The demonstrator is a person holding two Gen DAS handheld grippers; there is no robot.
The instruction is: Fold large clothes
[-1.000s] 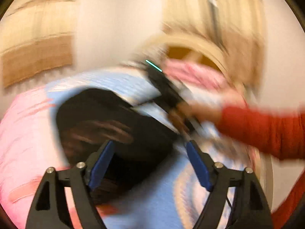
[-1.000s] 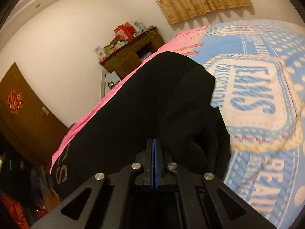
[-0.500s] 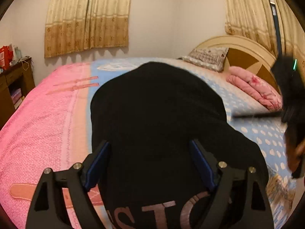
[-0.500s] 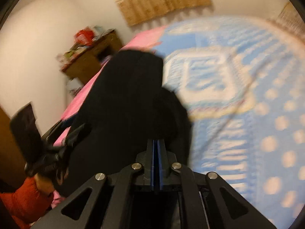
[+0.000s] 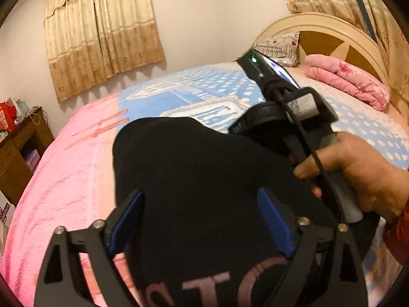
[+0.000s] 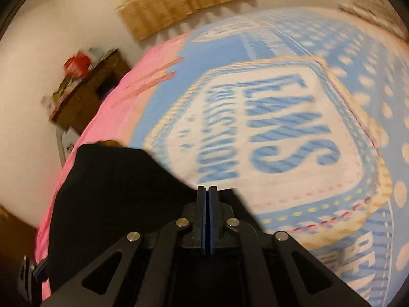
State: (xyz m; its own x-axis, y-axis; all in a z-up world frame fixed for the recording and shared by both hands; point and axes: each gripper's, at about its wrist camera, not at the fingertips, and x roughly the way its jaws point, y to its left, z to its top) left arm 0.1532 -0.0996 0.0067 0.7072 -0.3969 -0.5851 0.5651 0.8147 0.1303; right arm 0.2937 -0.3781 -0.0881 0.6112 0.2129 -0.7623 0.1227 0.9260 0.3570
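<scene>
A black garment (image 5: 199,168) with pale pink letters lies on the pink and blue blanket (image 5: 64,179) of a bed. My left gripper (image 5: 199,194) hovers over its near part. The jaws are opening, the cloth lies below the gap, and the blue pads do not press on it. A hand (image 5: 358,168) holds the other gripper at the garment's right side, with its fingertips hidden there. In the right wrist view my right gripper (image 6: 207,188) is shut at the edge of the black garment (image 6: 115,192). I see no cloth between its pads.
A cream headboard (image 5: 332,38), a pillow (image 5: 278,43) and a folded pink quilt (image 5: 352,79) stand at the bed's far right. A cluttered wooden desk (image 5: 18,148) is beside the bed at the left, and curtains (image 5: 102,30) hang on the back wall. The blue printed blanket (image 6: 281,128) spreads ahead.
The hand with the right gripper has come in from the right edge to the garment's right side. The right view has swung toward the blue print. The left jaws stand a little wider.
</scene>
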